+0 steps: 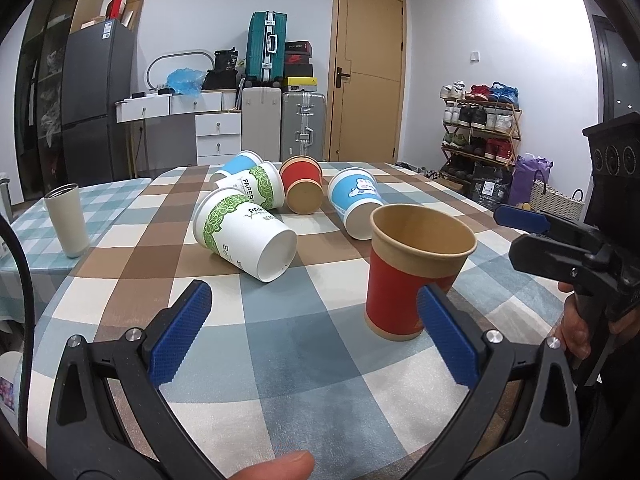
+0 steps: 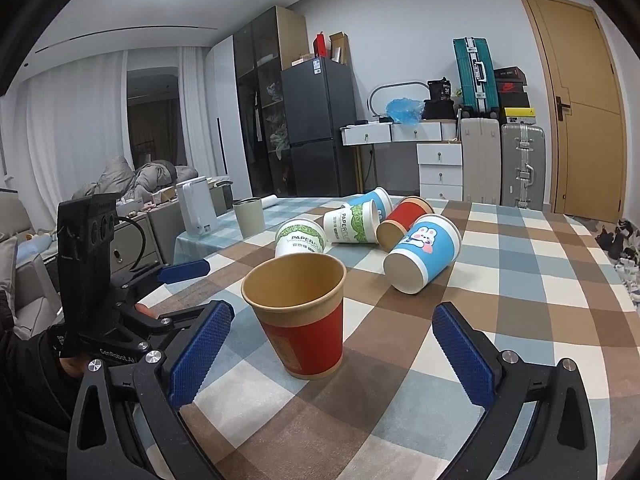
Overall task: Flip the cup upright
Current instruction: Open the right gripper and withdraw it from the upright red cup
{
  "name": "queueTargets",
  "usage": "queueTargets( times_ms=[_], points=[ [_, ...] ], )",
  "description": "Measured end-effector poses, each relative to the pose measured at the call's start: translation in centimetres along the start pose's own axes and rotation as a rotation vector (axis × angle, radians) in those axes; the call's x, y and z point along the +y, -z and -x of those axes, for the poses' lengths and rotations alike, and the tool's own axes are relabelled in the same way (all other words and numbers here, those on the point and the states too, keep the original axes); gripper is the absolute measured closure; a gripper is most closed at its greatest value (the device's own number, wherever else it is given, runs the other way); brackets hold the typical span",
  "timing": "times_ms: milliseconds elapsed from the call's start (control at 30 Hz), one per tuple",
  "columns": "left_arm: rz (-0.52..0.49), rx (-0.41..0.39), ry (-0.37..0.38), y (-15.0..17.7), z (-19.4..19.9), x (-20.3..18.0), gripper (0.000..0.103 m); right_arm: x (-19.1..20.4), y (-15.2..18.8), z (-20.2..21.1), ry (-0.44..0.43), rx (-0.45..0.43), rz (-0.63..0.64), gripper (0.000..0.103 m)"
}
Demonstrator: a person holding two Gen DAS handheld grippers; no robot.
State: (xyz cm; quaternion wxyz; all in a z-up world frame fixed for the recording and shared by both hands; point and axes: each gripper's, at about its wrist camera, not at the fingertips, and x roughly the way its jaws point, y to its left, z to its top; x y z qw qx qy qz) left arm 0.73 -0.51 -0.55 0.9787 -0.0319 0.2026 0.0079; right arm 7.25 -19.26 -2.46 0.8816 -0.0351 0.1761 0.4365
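Observation:
A red paper cup [image 1: 408, 276] stands upright on the checked tablecloth [image 1: 280, 344]; it also shows in the right wrist view [image 2: 304, 320]. Behind it lie several cups on their sides: a green-leaf cup [image 1: 244, 232], a second green-leaf cup [image 1: 256, 186], a blue cup [image 1: 240, 164], a red cup [image 1: 302, 188] and a blue bunny cup [image 1: 356, 202], the last also in the right wrist view [image 2: 424, 258]. My left gripper [image 1: 316, 336] is open and empty, just left of the upright cup. My right gripper [image 2: 332, 356] is open and empty around the space in front of that cup.
A beige metal tumbler [image 1: 66, 220] stands on a second checked table at the left. The right gripper's body [image 1: 576, 252] shows at the right edge of the left wrist view. Suitcases, drawers, a fridge and a shoe rack stand beyond the table.

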Motion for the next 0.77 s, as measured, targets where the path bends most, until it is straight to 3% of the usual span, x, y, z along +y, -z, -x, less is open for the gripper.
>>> queueTargets(
  times_ms=[767],
  points=[
    [0.002,0.001,-0.003,0.1,-0.13,0.09,0.001,0.03,0.09,-0.16,-0.003,0.026,-0.003,0.0]
  ],
)
